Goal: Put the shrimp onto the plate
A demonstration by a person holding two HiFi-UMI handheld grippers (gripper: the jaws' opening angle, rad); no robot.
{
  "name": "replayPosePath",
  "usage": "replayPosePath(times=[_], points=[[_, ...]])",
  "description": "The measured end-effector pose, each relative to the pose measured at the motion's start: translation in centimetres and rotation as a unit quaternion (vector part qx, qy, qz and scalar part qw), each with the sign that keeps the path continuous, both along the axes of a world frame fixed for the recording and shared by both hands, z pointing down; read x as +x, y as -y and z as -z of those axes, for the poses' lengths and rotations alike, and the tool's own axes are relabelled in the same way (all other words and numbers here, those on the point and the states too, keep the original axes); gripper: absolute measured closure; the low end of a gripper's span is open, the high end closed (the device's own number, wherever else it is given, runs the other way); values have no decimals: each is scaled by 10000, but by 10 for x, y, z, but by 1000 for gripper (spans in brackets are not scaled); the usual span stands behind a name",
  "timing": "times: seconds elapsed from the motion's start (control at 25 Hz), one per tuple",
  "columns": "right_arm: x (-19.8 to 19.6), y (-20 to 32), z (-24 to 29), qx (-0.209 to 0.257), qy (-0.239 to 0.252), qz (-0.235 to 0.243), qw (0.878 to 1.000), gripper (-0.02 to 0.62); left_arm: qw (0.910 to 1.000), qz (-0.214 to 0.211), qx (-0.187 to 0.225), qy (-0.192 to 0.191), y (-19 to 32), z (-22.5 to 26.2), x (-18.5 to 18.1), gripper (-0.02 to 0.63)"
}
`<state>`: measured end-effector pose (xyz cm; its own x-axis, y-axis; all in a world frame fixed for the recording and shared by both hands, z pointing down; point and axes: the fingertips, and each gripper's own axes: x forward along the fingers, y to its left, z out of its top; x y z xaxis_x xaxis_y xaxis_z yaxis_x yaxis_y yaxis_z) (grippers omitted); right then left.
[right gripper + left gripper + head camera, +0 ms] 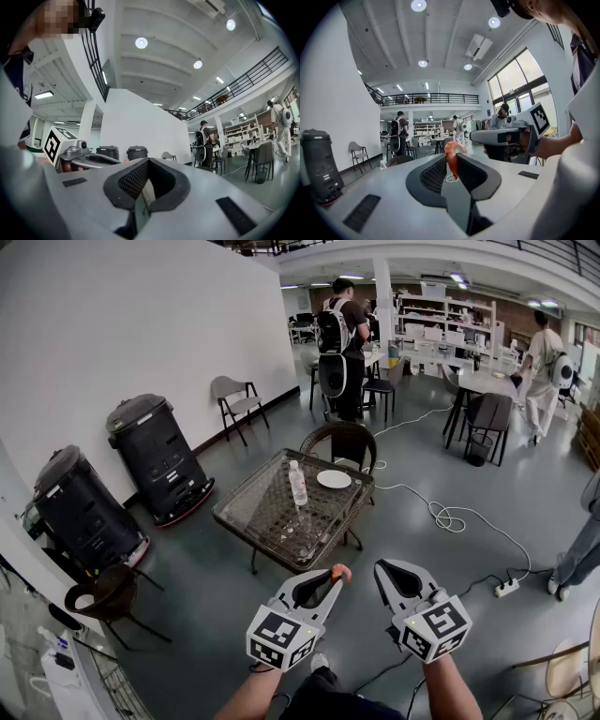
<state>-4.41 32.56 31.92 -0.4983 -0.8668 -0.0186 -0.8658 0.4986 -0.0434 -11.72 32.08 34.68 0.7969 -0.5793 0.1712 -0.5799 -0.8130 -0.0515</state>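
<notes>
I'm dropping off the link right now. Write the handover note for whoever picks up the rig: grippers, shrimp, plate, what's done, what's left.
Left gripper: shut on the shrimp, which sticks out past the jaw tips.
Right gripper: shut, nothing in it.
Plate: white, looks bare, at the far edge of the wicker table, beyond an upright water bottle.
Done: the shrimp is in the grip.
Left: both grippers are held well short of the table. Step up, carry the shrimp past the bottle to over the plate, then open the left jaws.
</notes>
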Motion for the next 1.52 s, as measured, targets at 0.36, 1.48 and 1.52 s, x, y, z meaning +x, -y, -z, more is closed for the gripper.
replayPosePath(times=[0.36, 1.48, 1.52], points=[[3, -2, -2, 21, 18, 24, 10000, 591, 10000, 4, 21, 18, -2, -2, 4, 535], [35, 40, -26, -278, -98, -130, 9995, 591, 9994, -233, -186, 152, 47, -25, 34, 535], [37, 48, -27, -289, -102, -137, 9994, 591, 9994, -247, -198, 151, 54, -26, 36, 535]])
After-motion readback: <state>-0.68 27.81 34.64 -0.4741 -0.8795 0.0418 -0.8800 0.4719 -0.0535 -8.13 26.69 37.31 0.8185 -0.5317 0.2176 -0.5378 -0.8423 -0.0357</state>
